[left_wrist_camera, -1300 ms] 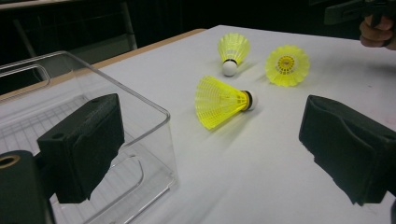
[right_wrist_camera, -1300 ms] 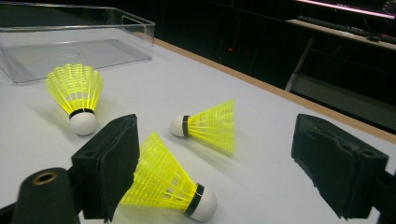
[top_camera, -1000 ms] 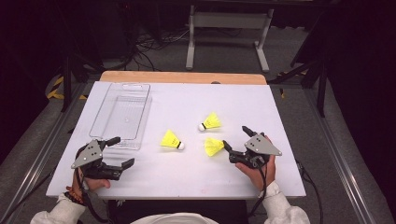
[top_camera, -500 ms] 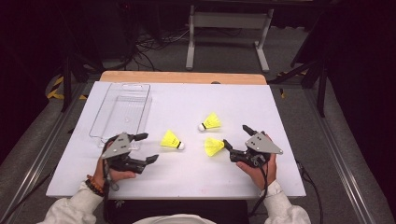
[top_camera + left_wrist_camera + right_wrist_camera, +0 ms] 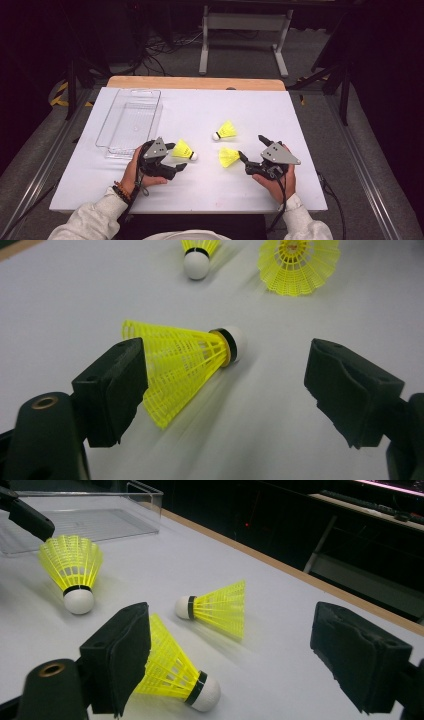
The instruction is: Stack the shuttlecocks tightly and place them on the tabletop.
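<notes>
Shuttlecocks, three yellow ones, lie on the white desk [image 5: 300,125], and the main change is on the left: left gripper [image 5: 176,159] has slid in from the near-left part of the desk twd the middle and now sits at the left shuttlecock [image 5: 184,151], jaws having just been closing a bit but apart, no pad pressing on it. Right gripper [image 5: 252,152] hasn't shifted, jaws apart, w/ the near-right shuttlecock [image 5: 228,156] just beside its left jaw. Judging from this, the left pick is set up but not made; the clear tray [image 5: 150,95] at far left looks like the likely drop spot. Left gripper view gives what the high view can't: that shuttlecock [image 5: 180,365] lies on its side between the jaws, skirt by the left jaw, white cork pointing twd the right jaw w/ a clear gap. Right gripper view shows the near-right shuttlecock [image 5: 172,672] partly behind its left jaw, cork toward the camera, and the far shuttlecock [image 5: 217,607] lying on its side beyond
</notes>
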A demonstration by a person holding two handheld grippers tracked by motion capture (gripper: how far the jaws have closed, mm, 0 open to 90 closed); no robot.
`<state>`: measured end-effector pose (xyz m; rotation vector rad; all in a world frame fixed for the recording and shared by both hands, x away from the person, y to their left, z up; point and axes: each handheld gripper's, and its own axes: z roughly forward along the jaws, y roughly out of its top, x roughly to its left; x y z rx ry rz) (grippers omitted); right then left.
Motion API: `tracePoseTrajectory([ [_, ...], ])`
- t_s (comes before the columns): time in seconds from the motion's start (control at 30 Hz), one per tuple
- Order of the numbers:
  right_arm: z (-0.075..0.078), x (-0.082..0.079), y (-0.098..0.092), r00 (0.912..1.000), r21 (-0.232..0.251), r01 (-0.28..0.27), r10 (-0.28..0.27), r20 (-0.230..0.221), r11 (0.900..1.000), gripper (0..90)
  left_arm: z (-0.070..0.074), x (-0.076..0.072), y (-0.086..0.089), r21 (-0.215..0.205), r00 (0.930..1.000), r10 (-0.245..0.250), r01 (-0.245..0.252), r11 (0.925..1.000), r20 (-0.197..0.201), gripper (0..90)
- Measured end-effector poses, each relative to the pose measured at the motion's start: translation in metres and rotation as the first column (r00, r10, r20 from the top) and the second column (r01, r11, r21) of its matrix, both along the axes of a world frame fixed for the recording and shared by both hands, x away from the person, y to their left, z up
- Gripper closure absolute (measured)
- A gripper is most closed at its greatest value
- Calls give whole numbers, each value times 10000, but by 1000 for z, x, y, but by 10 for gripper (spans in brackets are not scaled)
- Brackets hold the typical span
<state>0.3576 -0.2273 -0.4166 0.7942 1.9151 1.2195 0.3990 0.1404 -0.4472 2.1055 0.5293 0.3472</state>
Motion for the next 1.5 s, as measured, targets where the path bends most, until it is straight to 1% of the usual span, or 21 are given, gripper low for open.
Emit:
tracePoseTrajectory([
  [0.03, 0, 0, 1, 10000, -73, -51, 51, 1, 10000, 175, -3, 1, 1, -4, 9998, -4, 4, 10000, -198, 198],
  [0.13, -2, 0, 3, 10000, -272, -95, 95, -2, 9996, 175, -6, 5, 3, 24, 9991, 22, -21, 10000, -413, 218],
  [0.17, -2, 1, 3, 9999, -296, -102, 102, -11, 9995, 175, -8, 6, 3, -43, 9985, 3, -6, 10000, -544, 229],
  [0.2, -3, 1, 4, 9999, -310, -124, 123, -50, 9994, 174, -8, 6, 4, -71, 9981, 7, -11, 10000, -615, 246],
  [0.23, -3, 1, 4, 9999, -345, -137, 135, -66, 9993, 174, -8, 6, 4, -71, 9981, 7, -11, 10000, -615, 286],
  [0.27, -3, 1, 4, 9999, -345, -137, 135, -66, 9993, 174, -9, 7, 4, -20, 9982, 63, -64, 10000, -590, 286],
  [0.3, -4, 2, 4, 9999, -365, -129, 126, -70, 9993, 174, -9, 7, 4, -39, 9974, 117, -120, 9999, -706, 295],
  [0.33, -4, 2, 3, 9999, -358, -121, 118, -93, 9993, 175, -9, 7, 4, -68, 9973, 105, -111, 9999, -722, 362],
  [0.43, -4, 2, 3, 9999, -353, -119, 115, -101, 9993, 174, -10, 7, 5, -115, 9975, 115, -123, 9999, -695, 395],
  [0.47, -4, 2, 2, 9998, -353, -134, 130, -119, 9993, 174, -10, 6, 6, -127, 9973, 109, -119, 9998, -724, 452],
  [0.53, -4, 2, 2, 9999, -382, -119, 114, -124, 9992, 174, -9, 6, 8, -93, 9972, 147, -154, 9998, -730, 512],
  [0.57, -4, 2, 2, 9998, -387, -122, 118, -128, 9992, 174, -9, 5, 8, -108, 9973, 138, -146, 9998, -716, 565],
  [0.63, -4, 3, 2, 9999, -382, -101, 96, -132, 9992, 174, -8, 5, 9, -104, 9979, 155, -162, 9998, -636, 619],
  [0.8, -4, 3, 2, 9998, -397, -97, 91, -156, 9992, 174, -6, 4, 11, -176, 9983, 122, -132, 9998, -566, 817],
  [0.83, -4, 3, 2, 9998, -397, -97, 91, -156, 9992, 174, -5, 3, 11, -217, 9983, 116, -129, 9997, -571, 817],
  [0.9, -5, 3, 2, 9998, -390, -86, 78, -186, 9992, 174, -4, 3, 12, -234, 9987, 120, -132, 9996, -502, 865],
  [0.97, -5, 3, 2, 9998, -424, -88, 80, -198, 9991, 174, -1, 2, 13, -268, 9992, 200, -209, 9994, -342, 888],
  [1.17, -5, 3, 1, 9998, -410, -67, 59, -201, 9991, 172, 10, 0, 18, -331, 9993, 360, -362, 9988, -87, 893],
  [1.27, -4, 3, 1, 9998, -395, -77, 68, -207, 9992, 172, 18, -1, 22, -178, 9989, 460, -457, 9988, 135, 894],
  [1.33, -4, 3, 1, 9997, -373, -83, 75, -227, 9993, 172, 20, -2, 25, -242, 9981, 582, -577, 9980, 177, 892],
  [1.5, -5, 4, 2, 9995, -434, -114, 101, -300, 9990, 172, 26, 1, 35, 24, 9962, 866, -866, 9962, 61, 887],
])
